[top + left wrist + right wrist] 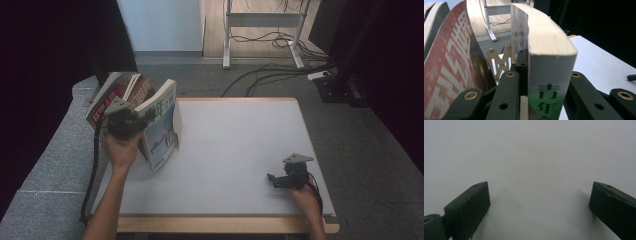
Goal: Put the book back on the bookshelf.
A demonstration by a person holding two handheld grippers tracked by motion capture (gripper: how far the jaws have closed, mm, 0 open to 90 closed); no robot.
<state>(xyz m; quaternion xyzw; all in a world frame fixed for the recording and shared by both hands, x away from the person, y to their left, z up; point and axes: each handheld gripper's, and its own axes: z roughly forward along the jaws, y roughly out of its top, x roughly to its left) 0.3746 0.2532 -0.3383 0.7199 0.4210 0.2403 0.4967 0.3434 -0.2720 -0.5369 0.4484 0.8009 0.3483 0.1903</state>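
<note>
Overhead view; two close tool-mounted views

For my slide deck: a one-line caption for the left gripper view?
Left gripper clamps a thick white-spined book beside a red-covered book.

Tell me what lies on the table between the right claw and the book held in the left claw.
Nothing: in the high view the white table is bare from the right claw across to the thick book clamped by the left claw.

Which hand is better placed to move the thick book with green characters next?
Left. The left gripper already clamps the thick book between its jaws; the right gripper rests open, far across the table.
</note>
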